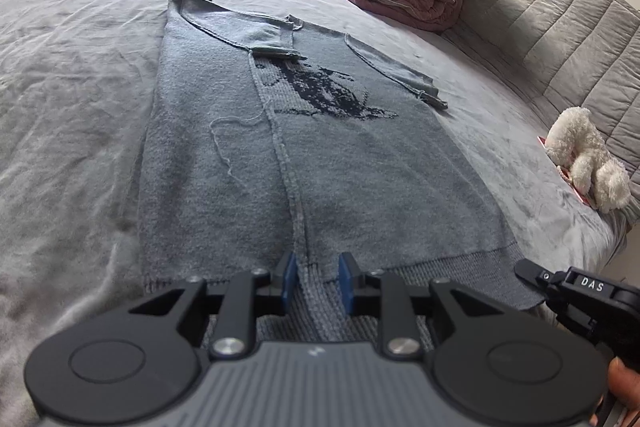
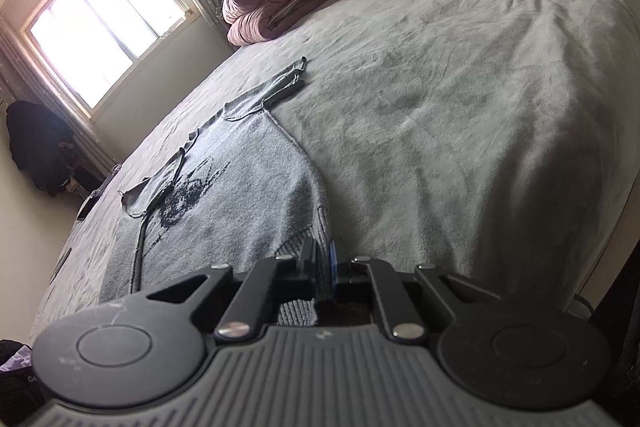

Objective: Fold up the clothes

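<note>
Working the hem of the grey sweater [image 1: 248, 163], spread on the bed [image 1: 72, 67], one side folded in.
Our left gripper [image 1: 318, 285] straddles the hem, parted; our right gripper [image 2: 325, 263] pinches its corner. We should lift both evenly.

A grey knitted sweater [image 1: 224, 147] with a dark pattern [image 1: 324, 87] lies flat on the bed [image 1: 68, 39], one side folded over, short sleeves spread, ribbed hem nearest.
</note>
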Action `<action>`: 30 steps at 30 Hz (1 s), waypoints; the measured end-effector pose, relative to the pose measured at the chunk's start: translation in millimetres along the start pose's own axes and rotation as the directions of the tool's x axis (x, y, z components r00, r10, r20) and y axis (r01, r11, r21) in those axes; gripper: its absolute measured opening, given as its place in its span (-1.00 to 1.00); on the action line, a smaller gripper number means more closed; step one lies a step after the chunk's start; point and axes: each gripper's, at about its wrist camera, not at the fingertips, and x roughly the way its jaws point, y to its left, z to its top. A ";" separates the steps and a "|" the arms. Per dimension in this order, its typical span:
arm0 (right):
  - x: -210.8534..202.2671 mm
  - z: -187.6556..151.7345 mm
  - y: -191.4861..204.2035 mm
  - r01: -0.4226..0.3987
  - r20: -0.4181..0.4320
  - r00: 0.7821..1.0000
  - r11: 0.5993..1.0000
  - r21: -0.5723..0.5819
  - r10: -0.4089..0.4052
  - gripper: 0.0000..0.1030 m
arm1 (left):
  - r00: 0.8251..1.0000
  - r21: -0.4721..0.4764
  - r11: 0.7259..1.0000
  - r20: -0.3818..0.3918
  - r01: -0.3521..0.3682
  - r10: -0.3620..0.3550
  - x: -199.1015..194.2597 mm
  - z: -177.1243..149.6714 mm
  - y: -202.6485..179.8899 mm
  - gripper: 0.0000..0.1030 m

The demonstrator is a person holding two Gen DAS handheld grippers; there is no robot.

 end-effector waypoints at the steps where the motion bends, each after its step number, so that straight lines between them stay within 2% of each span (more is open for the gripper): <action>1: -2.2 -0.2 4.2 0.001 0.019 1.000 0.999 -0.033 -0.001 -0.84 | 1.000 -0.002 1.000 0.001 0.002 -0.002 -0.2 0.4 -0.2 -0.54; 3: -5.5 -2.6 16.3 -0.003 0.054 0.998 0.994 -0.113 0.009 -0.84 | 1.000 -0.006 1.000 0.001 0.006 -0.006 -0.5 1.1 -0.6 -0.51; 7: -3.5 -14.4 44.0 -0.033 0.072 0.996 0.971 -0.236 0.051 -0.84 | 1.000 -0.021 1.000 0.005 0.019 -0.019 -1.7 4.8 1.0 -0.48; 14: 0.2 -35.4 91.2 -0.079 0.087 0.988 0.896 -0.437 0.129 -0.86 | 0.999 -0.044 0.999 0.025 0.023 -0.021 -6.1 9.9 8.3 -0.48; 20: 4.8 -57.9 116.1 -0.137 0.034 0.983 0.834 -0.534 0.182 -0.86 | 0.999 -0.055 0.998 0.037 0.013 -0.011 -9.3 11.9 13.0 -0.48; 25: 10.0 -70.8 123.1 -0.148 -0.019 0.985 0.787 -0.599 0.171 -0.86 | 0.999 -0.047 0.999 0.045 0.001 0.001 -10.7 12.4 14.1 -0.48; 30: 11.2 -76.7 126.7 -0.160 -0.042 0.984 0.757 -0.634 0.173 -0.86 | 0.999 -0.044 0.999 0.046 0.001 0.002 -10.3 12.7 14.6 -0.48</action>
